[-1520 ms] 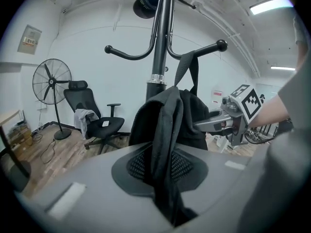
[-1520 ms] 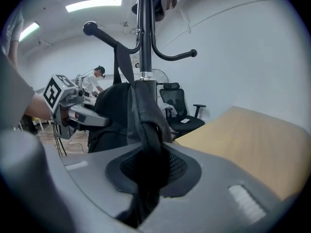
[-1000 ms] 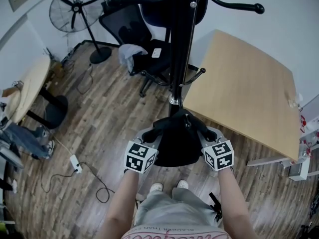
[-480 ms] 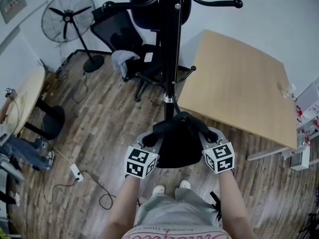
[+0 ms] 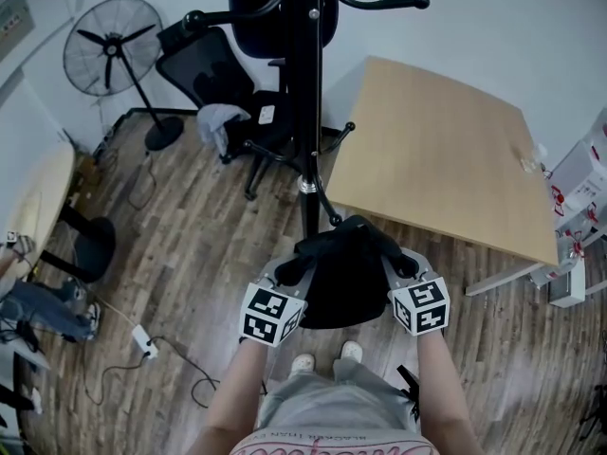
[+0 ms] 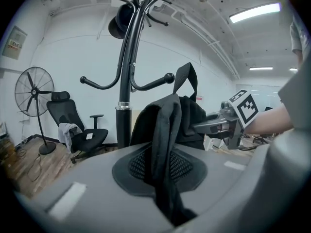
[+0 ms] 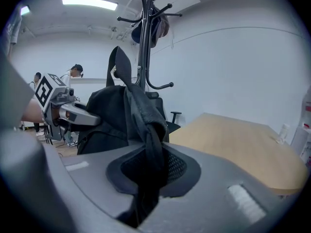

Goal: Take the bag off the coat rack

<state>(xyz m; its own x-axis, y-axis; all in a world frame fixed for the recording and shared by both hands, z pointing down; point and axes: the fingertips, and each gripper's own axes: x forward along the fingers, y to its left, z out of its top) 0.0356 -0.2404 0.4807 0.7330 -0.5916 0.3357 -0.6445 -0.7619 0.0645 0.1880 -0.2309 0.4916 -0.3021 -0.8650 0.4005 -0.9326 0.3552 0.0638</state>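
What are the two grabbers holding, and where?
The black bag: left gripper pinches a strap on one side, right gripper a strap on the other.

Coat rack (image 5: 308,112) top cut off at upper edge, its base hidden behind bag (image 5: 341,273)

Black bag (image 5: 337,273) — beside tall black coat rack (image 5: 305,93).

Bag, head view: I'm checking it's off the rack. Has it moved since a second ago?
Yes: the bag has drifted rightward, away from the coat rack pole.
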